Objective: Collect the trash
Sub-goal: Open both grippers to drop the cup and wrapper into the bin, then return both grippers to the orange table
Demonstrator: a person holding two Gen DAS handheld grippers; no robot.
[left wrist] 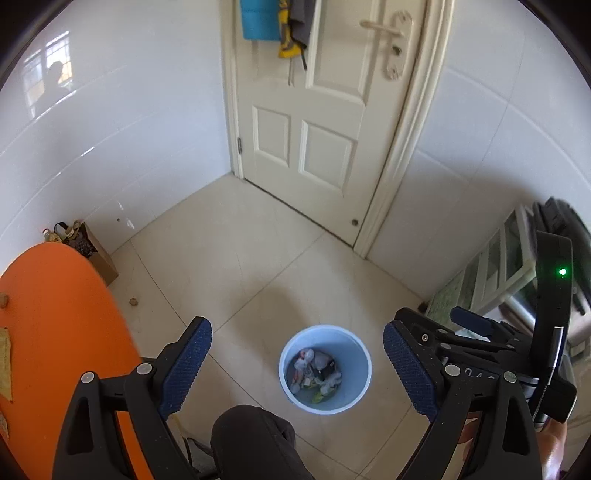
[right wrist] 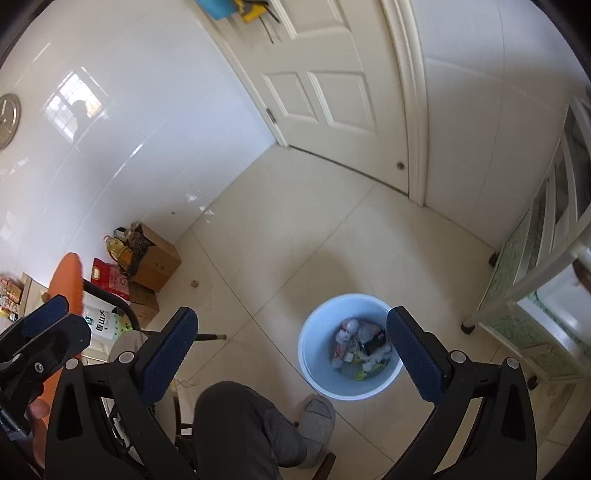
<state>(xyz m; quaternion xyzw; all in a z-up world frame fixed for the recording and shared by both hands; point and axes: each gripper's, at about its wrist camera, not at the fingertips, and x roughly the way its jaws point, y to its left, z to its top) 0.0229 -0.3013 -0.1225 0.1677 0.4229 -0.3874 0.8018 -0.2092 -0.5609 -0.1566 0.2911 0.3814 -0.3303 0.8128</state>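
Left gripper: black frame, silver rivets, blue stippled pads; jaws stand wide apart with nothing between them, held above the floor and tilted down. White characters on its right-hand arm, too blurred to read.

Right gripper: same build, jaws likewise spread wide and empty. Its body carries a small green light, seen from the left wrist view.

Knee: person's leg in dark grey cloth, at the bottom edge between the fingers. Grey slipper on the floor, just beside the bin.

Bin: round, pale blue plastic, smooth wall, upright on the floor ahead of both grippers. Trash lies inside at the bottom: crumpled white wrappers, a dark packet, yellow-green scraps.

Table: orange, rounded edge, matte top, at the left.

Floor: large glossy cream tiles with thin joints; one small brown scrap lies loose near the table.

White bag: green printed characters, partly legible as "山". Red bag behind it, print unreadable.

Cardboard boxes: brown, against the wall, holding a yellow oil bottle.

Cabinet: white frame with glass panes, at the right.

Walls: glossy white tile, reflecting a window.

Door: cream, panelled, closed, lever handle; blue and yellow items hang on it.
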